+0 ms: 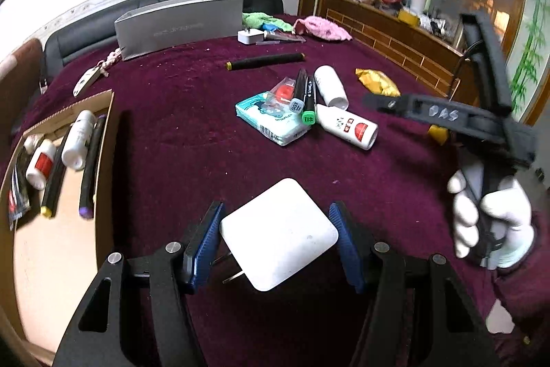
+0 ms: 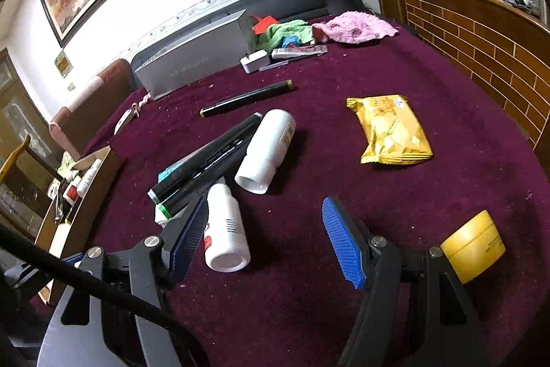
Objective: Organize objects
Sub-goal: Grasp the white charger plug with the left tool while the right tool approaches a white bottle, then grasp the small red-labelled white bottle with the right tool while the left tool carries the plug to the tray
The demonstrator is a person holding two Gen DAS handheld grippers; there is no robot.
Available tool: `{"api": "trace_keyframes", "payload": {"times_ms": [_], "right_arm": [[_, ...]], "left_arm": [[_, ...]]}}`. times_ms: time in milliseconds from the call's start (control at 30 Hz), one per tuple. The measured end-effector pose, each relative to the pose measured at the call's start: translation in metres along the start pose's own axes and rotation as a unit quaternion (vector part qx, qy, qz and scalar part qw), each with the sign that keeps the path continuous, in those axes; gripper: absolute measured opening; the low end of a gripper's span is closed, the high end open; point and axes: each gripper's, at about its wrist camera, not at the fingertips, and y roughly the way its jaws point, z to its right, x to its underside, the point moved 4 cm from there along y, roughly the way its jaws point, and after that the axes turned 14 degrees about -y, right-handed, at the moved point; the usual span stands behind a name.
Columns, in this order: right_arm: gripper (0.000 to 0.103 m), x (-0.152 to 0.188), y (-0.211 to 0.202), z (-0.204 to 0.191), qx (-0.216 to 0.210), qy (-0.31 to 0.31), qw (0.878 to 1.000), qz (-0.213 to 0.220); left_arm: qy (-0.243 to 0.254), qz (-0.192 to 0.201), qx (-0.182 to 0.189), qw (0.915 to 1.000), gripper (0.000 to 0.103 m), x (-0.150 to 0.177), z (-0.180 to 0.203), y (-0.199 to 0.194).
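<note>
My left gripper is shut on a white charger plug, held above the maroon cloth. A cardboard box at the left holds white bottles and black markers. My right gripper is open and empty, low over the cloth, with a small white bottle by its left finger. A pile lies ahead: two black markers, a larger white bottle, a tissue pack. The right gripper also shows in the left wrist view, held by a gloved hand.
A yellow snack pack and a yellow tape roll lie at the right. A lone black marker, a grey box, a second white charger, green and pink cloths sit further back.
</note>
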Motion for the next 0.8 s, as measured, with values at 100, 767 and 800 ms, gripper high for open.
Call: {"api": "trace_keyframes", "payload": {"times_ms": [100, 767, 800], "right_arm": [[0.068, -0.001, 0.008, -0.011, -0.002, -0.023, 0.999, -0.026], [0.027, -0.003, 0.047, -0.062, 0.046, -0.150, 0.974, -0.166], [0.027, 0.000, 0.042, -0.060, 0.034, -0.138, 0.976, -0.167]], "left_arm": [[-0.017, 0.003, 0.006, 0.9998, 0.056, 0.002, -0.004, -0.008], [-0.090, 0.042, 0.018, 0.9949, 0.056, 0.023, -0.056, -0.056], [-0.094, 0.043, 0.018, 0.9945, 0.056, 0.024, -0.058, -0.057]]}}
